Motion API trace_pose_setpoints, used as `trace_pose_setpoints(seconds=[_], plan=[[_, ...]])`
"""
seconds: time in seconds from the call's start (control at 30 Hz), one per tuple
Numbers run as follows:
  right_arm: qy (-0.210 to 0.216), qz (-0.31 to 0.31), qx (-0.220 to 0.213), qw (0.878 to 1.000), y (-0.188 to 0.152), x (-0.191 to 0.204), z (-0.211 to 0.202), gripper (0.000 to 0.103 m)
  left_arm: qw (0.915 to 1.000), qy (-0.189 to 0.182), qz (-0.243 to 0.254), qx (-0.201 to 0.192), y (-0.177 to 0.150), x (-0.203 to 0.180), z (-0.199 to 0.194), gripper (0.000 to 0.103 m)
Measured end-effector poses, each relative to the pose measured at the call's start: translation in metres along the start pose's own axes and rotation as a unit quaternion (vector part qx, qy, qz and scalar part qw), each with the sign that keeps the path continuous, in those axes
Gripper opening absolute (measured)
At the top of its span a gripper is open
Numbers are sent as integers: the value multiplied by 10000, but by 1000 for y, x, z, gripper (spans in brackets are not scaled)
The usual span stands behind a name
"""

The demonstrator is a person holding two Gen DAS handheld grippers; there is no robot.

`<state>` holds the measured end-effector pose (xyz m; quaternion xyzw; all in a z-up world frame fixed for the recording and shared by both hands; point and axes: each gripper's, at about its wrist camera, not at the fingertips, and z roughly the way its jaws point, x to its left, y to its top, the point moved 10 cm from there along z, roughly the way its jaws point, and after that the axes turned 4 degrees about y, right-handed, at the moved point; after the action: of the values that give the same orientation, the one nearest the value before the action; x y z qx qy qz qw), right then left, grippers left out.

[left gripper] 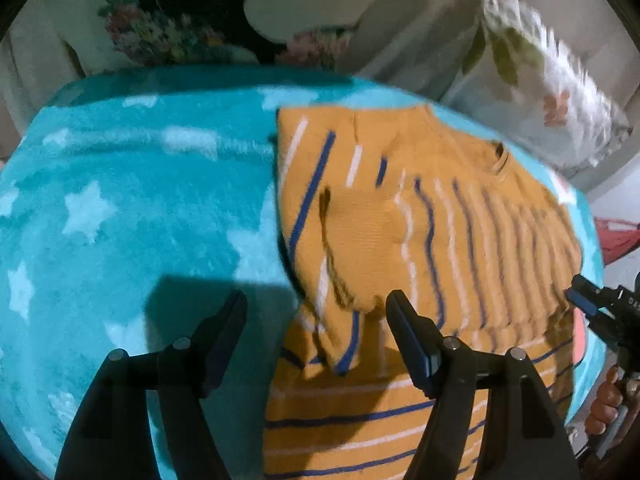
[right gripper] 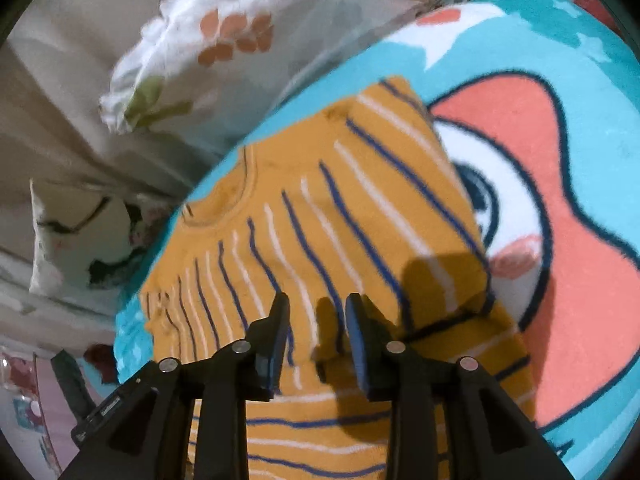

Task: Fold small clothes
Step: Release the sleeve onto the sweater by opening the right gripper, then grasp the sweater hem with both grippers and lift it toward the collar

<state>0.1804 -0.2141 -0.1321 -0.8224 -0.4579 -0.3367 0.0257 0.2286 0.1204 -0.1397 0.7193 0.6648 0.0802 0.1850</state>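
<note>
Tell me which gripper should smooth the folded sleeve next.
Left, probably. The left gripper hangs open right at the folded sleeve of the sweater; the right gripper sits over the striped body.

A mustard-yellow striped sweater (left gripper: 420, 240) lies partly folded on a turquoise blanket with pale stars (left gripper: 120, 208). The left gripper (left gripper: 316, 300) hovers over the sweater's near edge, its black jaws spread wide with nothing between them. At the right edge, the right gripper (left gripper: 576, 292) reaches toward the sweater, a person's hand (left gripper: 604, 404) below it.

Striped sweater (left gripper: 420, 216) flat on star-print blanket (left gripper: 140, 208)
</note>
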Motion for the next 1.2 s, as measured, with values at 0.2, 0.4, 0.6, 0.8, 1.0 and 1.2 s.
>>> trace_pose_setpoints(seconds=[0.2,0.4,0.6,0.8,1.0,1.2], plan=[[118,380,-6,9992,-7,-14,-8,33,9993,167,174,273,-20,9,5,71],[430,164,189,9988,-39,-1,-29,34,9991,-360,-9,225,-44,17,-1,73],[190,353,315,9987,-82,-25,-17,35,9990,-256,363,-1,-70,17,-1,75],[307,387,364,9981,-91,-26,-21,35,9991,-397,123,16,-88,28,-12,77],[544,367,457,9968,-98,-26,-21,35,9995,-285,-137,-55,-125,40,-29,77],[700,-23,601,9957,-135,-38,-45,34,9996,62,-214,-148,-168,36,-44,77]])
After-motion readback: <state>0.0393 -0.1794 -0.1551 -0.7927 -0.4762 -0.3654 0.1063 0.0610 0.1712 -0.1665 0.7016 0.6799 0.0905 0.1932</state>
